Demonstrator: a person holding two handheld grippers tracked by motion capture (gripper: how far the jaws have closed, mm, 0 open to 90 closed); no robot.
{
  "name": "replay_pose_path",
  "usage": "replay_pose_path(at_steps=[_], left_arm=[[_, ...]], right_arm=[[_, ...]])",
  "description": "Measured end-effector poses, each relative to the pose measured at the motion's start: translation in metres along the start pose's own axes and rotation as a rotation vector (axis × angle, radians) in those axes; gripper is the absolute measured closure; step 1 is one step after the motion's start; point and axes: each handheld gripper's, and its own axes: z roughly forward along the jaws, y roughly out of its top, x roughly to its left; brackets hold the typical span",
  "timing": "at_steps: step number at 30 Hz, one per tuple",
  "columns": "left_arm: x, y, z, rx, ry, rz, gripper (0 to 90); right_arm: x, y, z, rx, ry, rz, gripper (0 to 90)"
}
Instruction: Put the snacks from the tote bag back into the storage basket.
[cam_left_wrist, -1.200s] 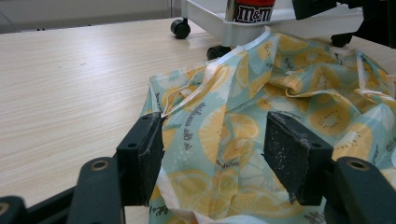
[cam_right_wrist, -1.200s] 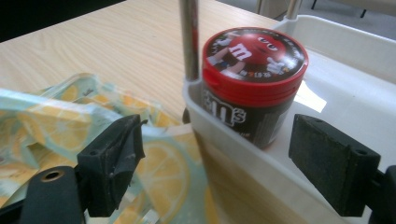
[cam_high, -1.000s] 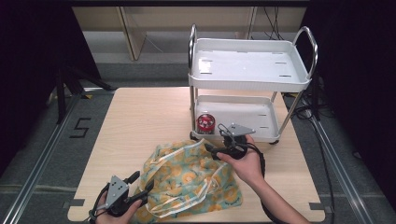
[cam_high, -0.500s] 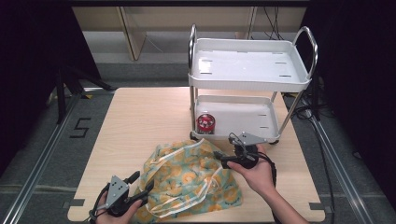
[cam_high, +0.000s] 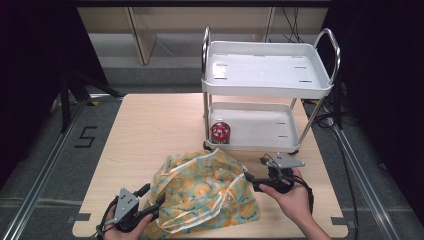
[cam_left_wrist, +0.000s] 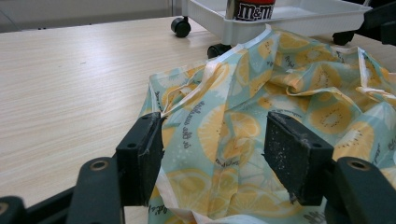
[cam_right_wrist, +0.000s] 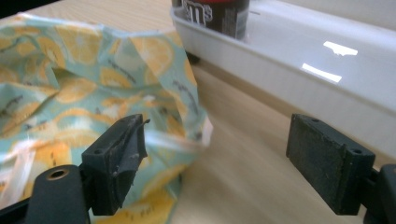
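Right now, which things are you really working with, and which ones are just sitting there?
Part of the job:
- the lemon-print bag, crumpled on the table
- the left tongs, open around the bag's near edge
- the right tongs, open beside the bag's far edge

Just sitting there:
- the white cart
- the M&M's jar on the cart's lower shelf

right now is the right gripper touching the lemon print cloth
Cannot tell. In the right gripper view the right gripper stands open with the cloth edge at its left pad, but blur hides any contact or gap.
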Motion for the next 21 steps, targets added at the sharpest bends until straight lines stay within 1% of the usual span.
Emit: replay_pose_path(at_steps=[1,2,3,4,5,6,8,9,10,11,12,15,16,17,18,19,20,21], left_arm=[[0.0,0.0,-0.001,0.006,0.007,-0.001,37.0],[0.0,0.0,-0.001,0.014,0.012,0.003,37.0],[0.0,0.0,-0.001,0.011,0.01,0.003,37.0],[0.0,0.0,-0.001,0.011,0.01,0.003,37.0],[0.0,0.0,-0.001,0.014,0.011,0.003,37.0],[0.0,0.0,-0.001,0.014,0.011,0.003,36.9],[0.0,0.0,-0.001,0.012,0.009,0.003,37.0],[0.001,0.0,-0.001,0.015,0.004,0.01,36.9],[0.001,0.0,-0.001,0.016,0.003,0.01,36.9],[0.001,0.0,-0.001,0.015,-0.001,0.011,36.9],[0.001,0.0,-0.001,0.015,-0.001,0.011,36.9],[0.0,0.001,-0.001,0.017,-0.007,0.014,36.7],[0.0,0.001,-0.001,0.025,-0.004,0.022,36.6],[0.0,0.0,-0.001,0.022,-0.004,0.016,36.6],[0.0,0.0,0.0,0.023,-0.007,0.016,36.5],[0.0,0.0,0.0,0.025,-0.008,0.02,36.4],[0.002,0.0,0.001,0.023,-0.015,0.018,36.4],[0.002,0.0,0.001,0.023,-0.015,0.018,36.4]], right_arm=[[0.0,-0.002,-0.003,0.009,-0.007,0.008,20.5],[-0.001,-0.005,-0.004,0.011,-0.003,0.003,20.5],[-0.001,-0.008,-0.005,0.007,-0.015,0.002,20.5],[-0.002,-0.011,-0.005,0.013,0.011,0.006,20.5],[-0.002,-0.013,-0.007,0.014,-0.007,0.004,20.5],[0.0,-0.017,-0.008,0.014,0.004,0.034,20.5],[0.0,-0.019,-0.01,0.024,-0.001,0.025,20.5],[-0.002,-0.021,-0.011,0.021,0.001,0.016,20.5],[0.0,-0.027,-0.015,0.009,0.01,0.043,20.5],[0.0,-0.029,-0.016,-0.005,0.005,0.046,20.5],[-0.002,-0.031,-0.018,0.002,-0.003,0.026,20.5],[-0.005,-0.035,-0.019,0.002,-0.008,0.031,20.5],[-0.008,-0.038,-0.018,-0.008,-0.015,0.015,20.6],[-0.008,-0.038,-0.018,-0.008,-0.015,0.015,20.6],[-0.009,-0.04,-0.017,-0.016,-0.015,0.056,20.7],[-0.009,-0.04,-0.017,-0.017,-0.016,0.054,21.1],[-0.011,-0.04,-0.017,-0.022,-0.011,0.039,21.2],[-0.011,-0.04,-0.017,-0.022,-0.011,0.039,21.2]])
